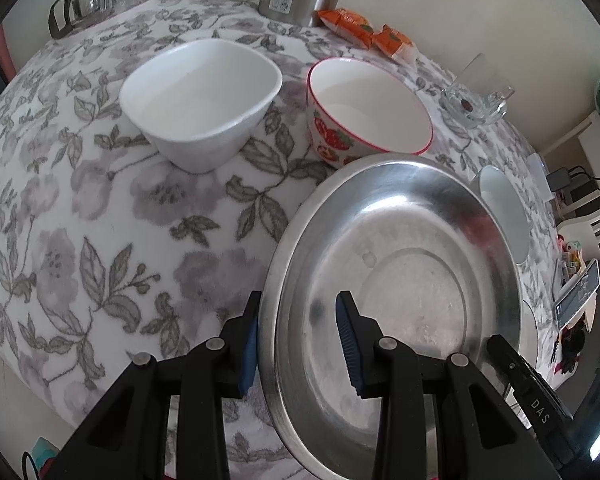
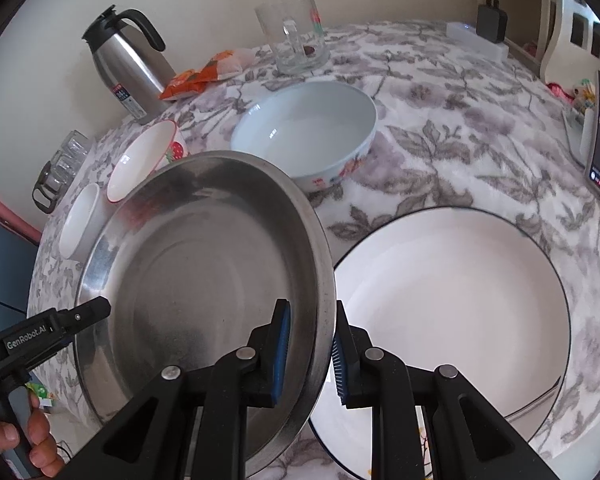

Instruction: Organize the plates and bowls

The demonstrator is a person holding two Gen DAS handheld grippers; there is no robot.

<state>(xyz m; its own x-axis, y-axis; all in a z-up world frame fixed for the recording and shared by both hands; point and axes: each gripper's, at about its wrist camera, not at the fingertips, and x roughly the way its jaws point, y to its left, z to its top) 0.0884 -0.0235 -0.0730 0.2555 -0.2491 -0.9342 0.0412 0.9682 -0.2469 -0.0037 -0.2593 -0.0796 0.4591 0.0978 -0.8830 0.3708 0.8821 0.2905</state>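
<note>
**Steel plate held by both rims, white plate waiting off to the right**

The steel plate [image 2: 204, 280] is carried between the two grippers, tilted, above the floral tabletop [image 1: 100, 220]. The right gripper [image 2: 310, 354] has its jaws clamped on the plate's right rim: one blue pad inside the dish, the other outside under the lip. The left gripper [image 1: 298, 344] straddles the opposite rim the same way, its jaws narrow and apparently gripping, though the contact of the inner pad is hard to confirm.

What the next move turns on: the white plate with the dark rim [image 2: 460, 320] lies flat on the tabletop just to the right of the right jaws and lower, so the right hand is the nearer one. Stacking, I judge, means carrying the steel plate rightward and levelling it.

Ahead of the jaws stand the square white bowl [image 1: 200, 100], the strawberry bowl [image 1: 368, 108] and the pale blue bowl [image 2: 308, 128].

The steel plate's near edge is cut off by the gripper bodies, and it hides part of the white plate's left rim.
</note>
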